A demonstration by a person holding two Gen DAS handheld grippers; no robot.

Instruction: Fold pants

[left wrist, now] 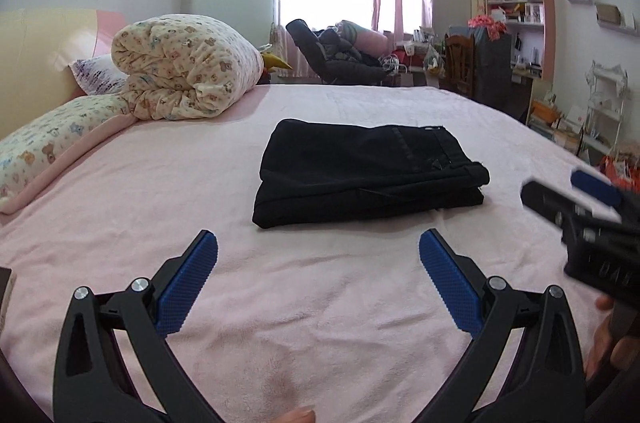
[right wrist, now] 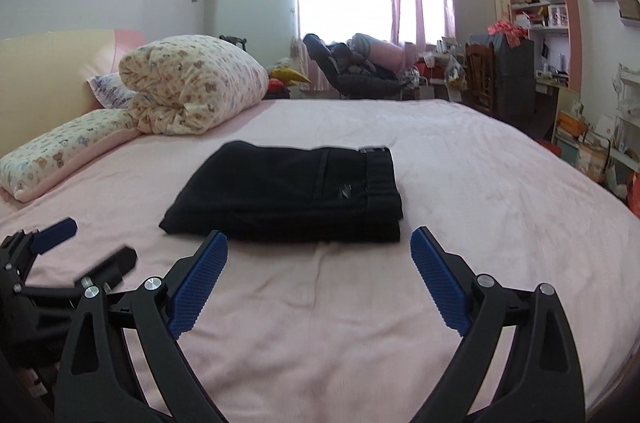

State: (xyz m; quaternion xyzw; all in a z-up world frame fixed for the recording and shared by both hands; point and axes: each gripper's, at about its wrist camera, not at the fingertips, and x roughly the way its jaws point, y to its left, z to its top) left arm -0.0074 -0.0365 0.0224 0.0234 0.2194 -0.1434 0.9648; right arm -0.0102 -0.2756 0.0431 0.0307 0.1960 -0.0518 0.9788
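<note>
Black pants [left wrist: 370, 173] lie folded into a thick rectangle on the pink bed sheet [left wrist: 280, 303], waistband to the right. My left gripper [left wrist: 318, 243] stands open a short way in front of the stack, nothing between its blue pads. The right gripper [left wrist: 576, 199] shows at the right edge of the left wrist view, held by a hand. In the right wrist view the folded pants [right wrist: 288, 195] lie just beyond my right gripper [right wrist: 318, 241], which is open and empty. The left gripper [right wrist: 72, 247] appears at the lower left there.
A rolled bear-print quilt [left wrist: 184, 67] and pillows [left wrist: 52, 143] sit at the bed's head on the left. Beyond the bed stand a chair piled with clothes [left wrist: 340, 55], a window with pink curtains, and cluttered shelves [left wrist: 520, 23] at the right.
</note>
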